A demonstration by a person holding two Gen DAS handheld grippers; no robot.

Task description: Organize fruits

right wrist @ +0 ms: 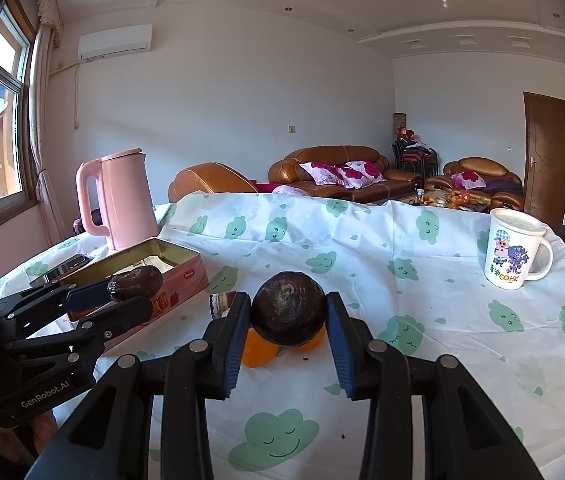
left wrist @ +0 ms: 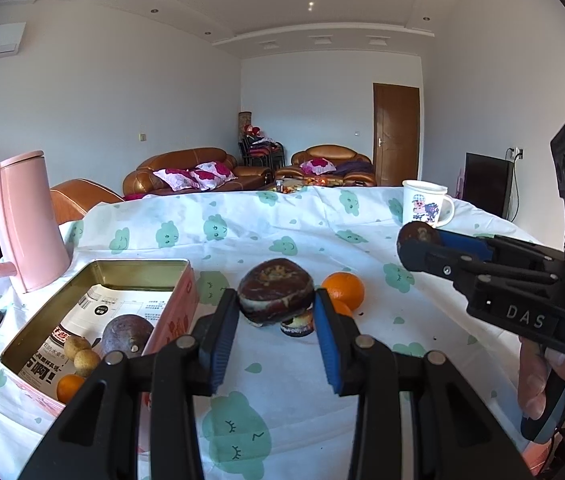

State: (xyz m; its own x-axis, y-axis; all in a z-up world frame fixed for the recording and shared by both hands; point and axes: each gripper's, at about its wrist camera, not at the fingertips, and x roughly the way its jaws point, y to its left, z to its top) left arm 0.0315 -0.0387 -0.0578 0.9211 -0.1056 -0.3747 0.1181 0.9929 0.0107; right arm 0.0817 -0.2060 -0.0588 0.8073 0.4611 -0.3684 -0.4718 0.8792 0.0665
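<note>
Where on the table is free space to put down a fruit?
Free cloth lies between the oranges and the mug, and behind the tin box toward the far edge. Near the pink kettle and inside the box it is crowded.

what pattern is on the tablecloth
White tablecloth printed with mint-green smiling clouds and small green drops; clearest in the right wrist view.

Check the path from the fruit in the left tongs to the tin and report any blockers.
Nothing visible blocks it. The left tongs hold the dark fruit beside the open pink tin, just right of its wall; the tin's middle is bare, with fruits at its near end.
</note>
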